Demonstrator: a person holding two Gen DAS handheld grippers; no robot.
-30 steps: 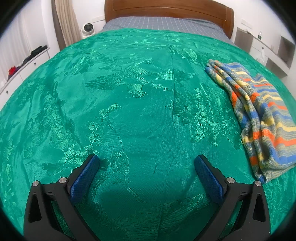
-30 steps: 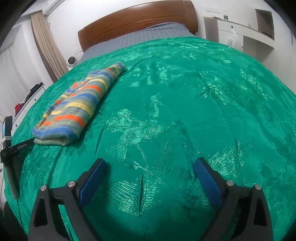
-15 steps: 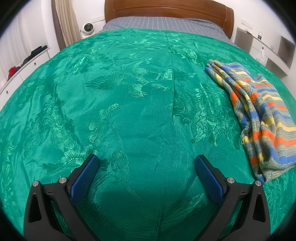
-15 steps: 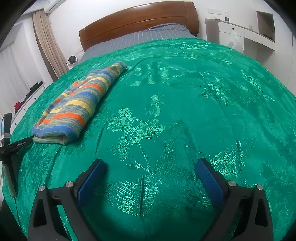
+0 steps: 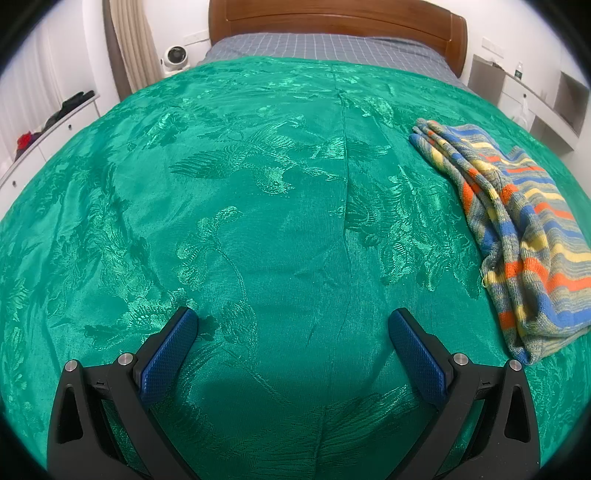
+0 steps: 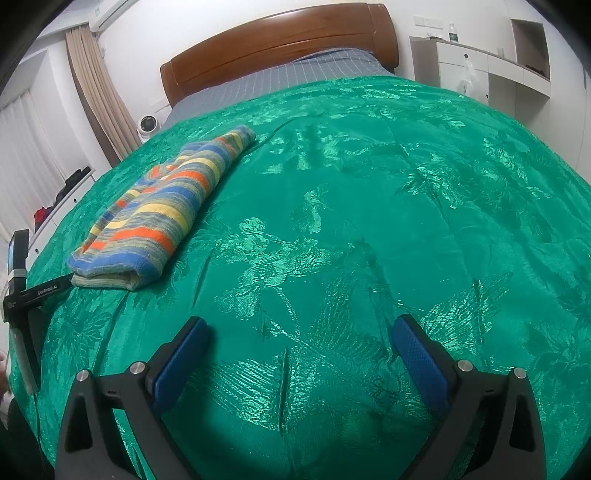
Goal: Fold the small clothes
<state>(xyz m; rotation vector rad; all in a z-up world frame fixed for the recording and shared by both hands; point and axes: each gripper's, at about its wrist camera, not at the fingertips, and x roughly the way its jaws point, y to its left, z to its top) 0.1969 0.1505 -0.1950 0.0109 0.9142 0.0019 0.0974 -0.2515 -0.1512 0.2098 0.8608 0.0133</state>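
A striped knit garment in blue, orange, yellow and grey (image 5: 517, 229) lies folded into a long strip on the green bedspread (image 5: 258, 184). In the left wrist view it is to the right of my left gripper (image 5: 293, 325), which is open and empty above bare bedspread. In the right wrist view the garment (image 6: 162, 210) lies to the upper left of my right gripper (image 6: 299, 332), also open and empty. The left gripper's black body shows at the right wrist view's left edge (image 6: 22, 288), just beside the garment's near end.
The bed has a wooden headboard (image 5: 332, 18) and a grey checked sheet (image 5: 325, 44) at the far end. A white cabinet (image 6: 480, 70) stands right of the bed, a low white shelf (image 5: 44, 125) and a small white fan (image 5: 176, 59) on the left.
The right gripper has drifted slightly, so the garment sits a little higher and further right in its view. The left view is unchanged.
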